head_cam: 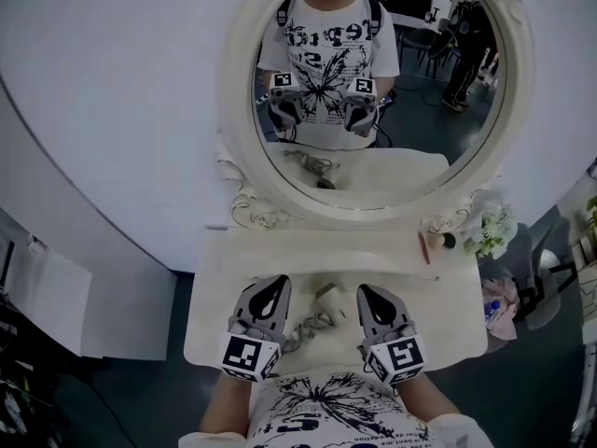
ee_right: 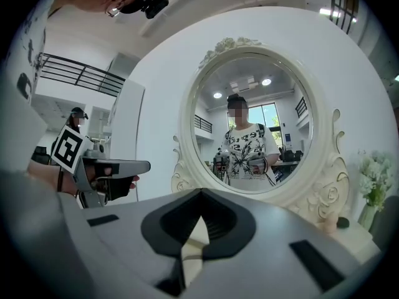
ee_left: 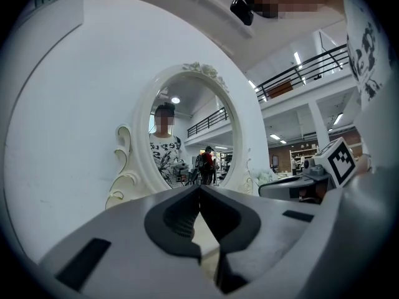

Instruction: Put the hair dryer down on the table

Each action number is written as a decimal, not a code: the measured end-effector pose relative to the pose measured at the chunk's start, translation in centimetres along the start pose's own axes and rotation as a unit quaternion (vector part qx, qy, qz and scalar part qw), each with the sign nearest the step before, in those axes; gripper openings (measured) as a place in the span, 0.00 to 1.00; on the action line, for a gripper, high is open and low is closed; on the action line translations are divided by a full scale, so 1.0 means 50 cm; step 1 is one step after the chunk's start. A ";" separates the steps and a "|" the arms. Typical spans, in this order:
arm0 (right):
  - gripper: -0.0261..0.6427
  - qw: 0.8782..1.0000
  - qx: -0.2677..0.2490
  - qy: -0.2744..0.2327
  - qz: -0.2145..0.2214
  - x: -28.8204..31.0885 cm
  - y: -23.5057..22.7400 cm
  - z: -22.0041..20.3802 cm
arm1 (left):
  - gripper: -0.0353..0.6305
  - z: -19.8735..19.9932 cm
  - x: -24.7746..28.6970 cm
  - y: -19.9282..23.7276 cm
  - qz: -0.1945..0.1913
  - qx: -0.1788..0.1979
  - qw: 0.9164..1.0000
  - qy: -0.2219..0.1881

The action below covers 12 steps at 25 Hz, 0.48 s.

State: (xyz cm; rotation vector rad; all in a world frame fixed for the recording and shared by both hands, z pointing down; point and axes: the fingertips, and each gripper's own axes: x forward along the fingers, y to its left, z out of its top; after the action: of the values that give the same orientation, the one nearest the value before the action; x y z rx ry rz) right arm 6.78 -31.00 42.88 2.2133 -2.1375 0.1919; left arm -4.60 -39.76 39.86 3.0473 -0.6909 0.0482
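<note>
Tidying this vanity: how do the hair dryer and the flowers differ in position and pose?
The hair dryer lies flat mid-front on the table; the flowers stand upright at the right rear corner by the mirror frame. The hair dryer is pale with a grey cord; the flowers are white and green. Both rest on that table.

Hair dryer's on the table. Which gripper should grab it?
Right, marginally: the right gripper, shut, sits slightly nearer the hair dryer; its cord trails toward the left gripper, also shut.
</note>
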 end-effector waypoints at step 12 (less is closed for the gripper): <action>0.06 1.000 0.002 -0.001 -0.005 -0.014 0.005 -0.002 | 0.09 0.003 -0.008 -0.020 -0.020 -0.009 1.000 -0.008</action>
State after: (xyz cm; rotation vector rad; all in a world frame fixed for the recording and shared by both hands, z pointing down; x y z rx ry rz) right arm 6.53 -30.31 42.87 2.2271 -2.1290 0.1924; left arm -4.55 -38.68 39.66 3.0469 -0.6274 0.0172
